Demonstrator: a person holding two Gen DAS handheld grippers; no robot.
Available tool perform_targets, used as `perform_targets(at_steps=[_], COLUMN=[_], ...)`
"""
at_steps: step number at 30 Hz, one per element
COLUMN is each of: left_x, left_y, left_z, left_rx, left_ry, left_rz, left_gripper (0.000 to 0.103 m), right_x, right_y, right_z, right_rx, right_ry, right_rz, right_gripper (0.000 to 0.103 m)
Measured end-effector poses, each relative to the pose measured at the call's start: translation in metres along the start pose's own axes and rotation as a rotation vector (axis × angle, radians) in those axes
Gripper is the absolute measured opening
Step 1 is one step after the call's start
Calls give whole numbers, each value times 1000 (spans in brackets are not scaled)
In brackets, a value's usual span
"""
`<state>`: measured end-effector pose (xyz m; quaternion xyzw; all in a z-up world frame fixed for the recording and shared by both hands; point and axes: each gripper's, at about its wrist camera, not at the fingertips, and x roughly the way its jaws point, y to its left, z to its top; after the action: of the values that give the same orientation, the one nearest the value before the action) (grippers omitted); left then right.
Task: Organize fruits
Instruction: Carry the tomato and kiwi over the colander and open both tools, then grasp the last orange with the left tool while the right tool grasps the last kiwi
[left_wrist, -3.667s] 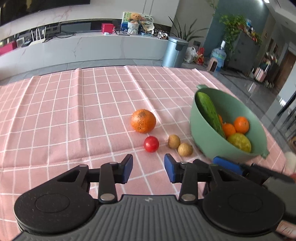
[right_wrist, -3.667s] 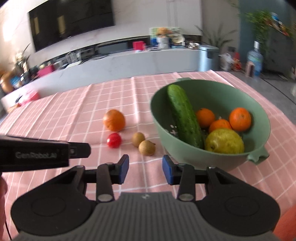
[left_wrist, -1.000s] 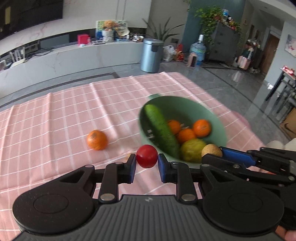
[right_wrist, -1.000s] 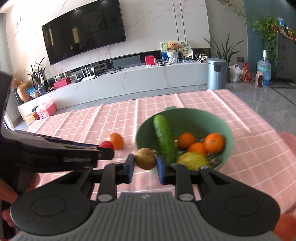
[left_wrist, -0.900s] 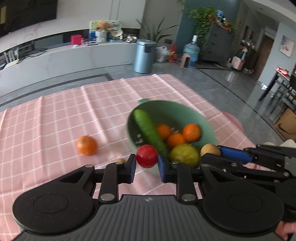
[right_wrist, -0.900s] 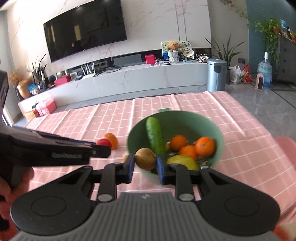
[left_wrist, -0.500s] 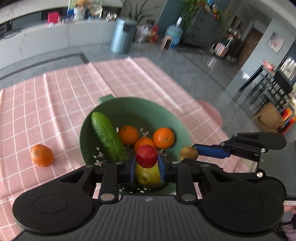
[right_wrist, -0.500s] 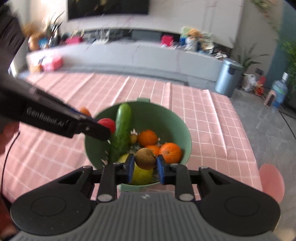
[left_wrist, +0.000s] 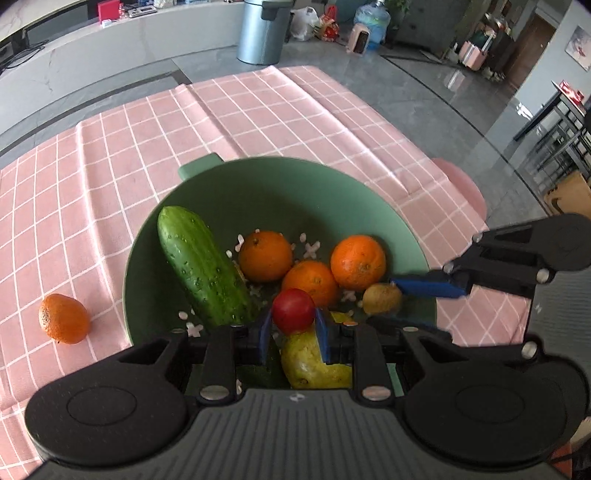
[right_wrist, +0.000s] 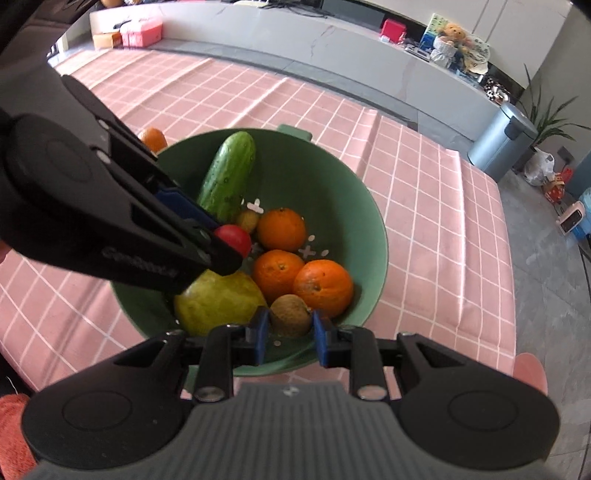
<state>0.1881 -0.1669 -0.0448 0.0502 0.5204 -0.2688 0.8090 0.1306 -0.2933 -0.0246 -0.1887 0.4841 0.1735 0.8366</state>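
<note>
A green bowl (left_wrist: 258, 184) (right_wrist: 332, 177) on the pink checked cloth holds a cucumber (left_wrist: 201, 267) (right_wrist: 229, 173), three oranges (left_wrist: 357, 261) (right_wrist: 280, 229), a yellow-green pear (left_wrist: 314, 363) (right_wrist: 218, 302) and a small yellowish fruit (right_wrist: 246, 220). My left gripper (left_wrist: 293, 328) (right_wrist: 231, 245) is shut on a red tomato (left_wrist: 293, 311) (right_wrist: 234, 238), held over the bowl's fruit. My right gripper (right_wrist: 289, 334) (left_wrist: 384, 301) is shut on a brown kiwi (right_wrist: 290, 315) (left_wrist: 381, 298), above the bowl near its right rim.
One orange (left_wrist: 63, 318) (right_wrist: 153, 138) lies on the cloth left of the bowl. The table's far edge and right edge drop to a grey floor with a metal bin (left_wrist: 262, 31) (right_wrist: 500, 142). A pink round stool (left_wrist: 465, 188) stands right of the table.
Both grippers have carried their fruit from beside the bowl to above its inside and tipped downward. The bowl now fills the middle of both views.
</note>
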Motion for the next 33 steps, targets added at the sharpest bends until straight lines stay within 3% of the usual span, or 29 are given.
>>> perform_targets(at_steps=[10,17,22,28,33], left_x=[0,-23,-60,-102,-130], left_y=[1,-2,1,11,34], left_z=[2,-5,-16,-34,-53], left_rx=[-1,11,30,94,90], left_ry=[4,-44,-115,-190,-234], left_rz=[15,6,28,101,134], left_gripper=[31,37,37,39,40], right_x=[8,-7,-36,-65,-70], right_y=[-2,1,7,33,62], right_z=[3,4,2,2,8], right_rx=[-24,-21,42,142,171], right_ry=[20,-10,-95,-216,-282], right_rz=[-1,-16,-36,7,48], right_gripper=[21,30,30,34,34])
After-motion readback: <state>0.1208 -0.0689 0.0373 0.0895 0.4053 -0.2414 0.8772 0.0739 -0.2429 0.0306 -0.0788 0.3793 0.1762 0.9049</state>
